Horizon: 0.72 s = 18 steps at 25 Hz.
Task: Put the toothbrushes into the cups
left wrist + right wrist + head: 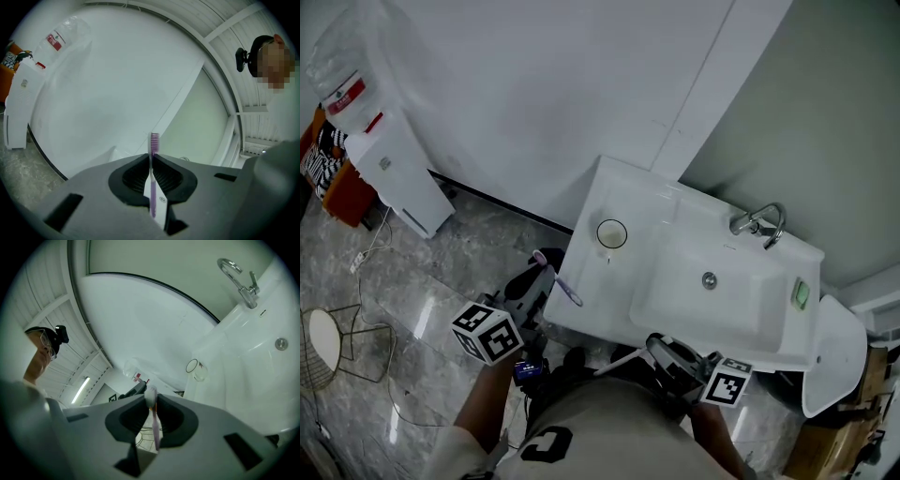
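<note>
A clear cup [611,233] stands on the flat left end of the white sink [741,323]; it also shows in the right gripper view [196,369]. My left gripper [546,272] hovers beside the sink's left edge, shut on a purple toothbrush [569,292]. In the left gripper view, that toothbrush [152,187] stands upright between the jaws of the left gripper [151,161], bristles on top. My right gripper [661,347] is at the sink's near edge, shut on a second toothbrush [619,361]. In the right gripper view, the right gripper [152,401] pinches this white-headed toothbrush [155,430].
A chrome faucet [759,223] and a drain [709,279] belong to the basin, with a green item [802,293] on its right rim. A water dispenser [389,159] stands by the wall at left, a wire stool [337,342] on the marble floor, and cardboard boxes [839,436] at lower right.
</note>
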{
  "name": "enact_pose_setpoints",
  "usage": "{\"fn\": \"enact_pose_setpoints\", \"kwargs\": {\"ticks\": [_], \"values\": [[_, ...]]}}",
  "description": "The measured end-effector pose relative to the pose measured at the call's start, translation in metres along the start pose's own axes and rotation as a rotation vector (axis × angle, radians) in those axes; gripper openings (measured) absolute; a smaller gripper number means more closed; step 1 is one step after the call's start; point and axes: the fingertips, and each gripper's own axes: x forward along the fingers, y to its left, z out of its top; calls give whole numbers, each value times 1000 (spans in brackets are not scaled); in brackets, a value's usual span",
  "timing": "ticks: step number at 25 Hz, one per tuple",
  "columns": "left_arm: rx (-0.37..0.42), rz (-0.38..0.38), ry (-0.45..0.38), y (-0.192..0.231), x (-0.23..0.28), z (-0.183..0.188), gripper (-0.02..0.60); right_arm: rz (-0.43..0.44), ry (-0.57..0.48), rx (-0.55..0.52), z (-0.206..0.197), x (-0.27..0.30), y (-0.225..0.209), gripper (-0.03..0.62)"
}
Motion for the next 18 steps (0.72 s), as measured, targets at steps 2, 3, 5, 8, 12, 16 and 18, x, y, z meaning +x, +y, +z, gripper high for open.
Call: {"fn": "enact_pose_setpoints", "kwargs": {"ticks": [2, 3, 5, 8, 12, 16, 18], "values": [[14, 16, -1, -1, 13, 2, 37, 13, 0, 14, 7, -1, -8, 57], [20, 27, -3, -1, 18, 2, 37, 20, 1, 18, 12, 0, -12, 57], [30, 49, -5, -2, 29, 4, 37, 39, 6, 23, 21, 1, -18, 57], [54, 73, -2, -7, 46, 8, 37, 68, 23, 25, 34, 4, -24, 57], [82, 95, -3, -10, 71, 16, 37, 97, 28, 43, 52, 5, -36, 57], [104, 109, 4, -11, 91, 20, 37, 106, 4, 65, 68, 0, -49, 57], [113, 116, 14, -10, 101, 22, 37, 110, -11, 67, 77, -1, -53, 57]]}}
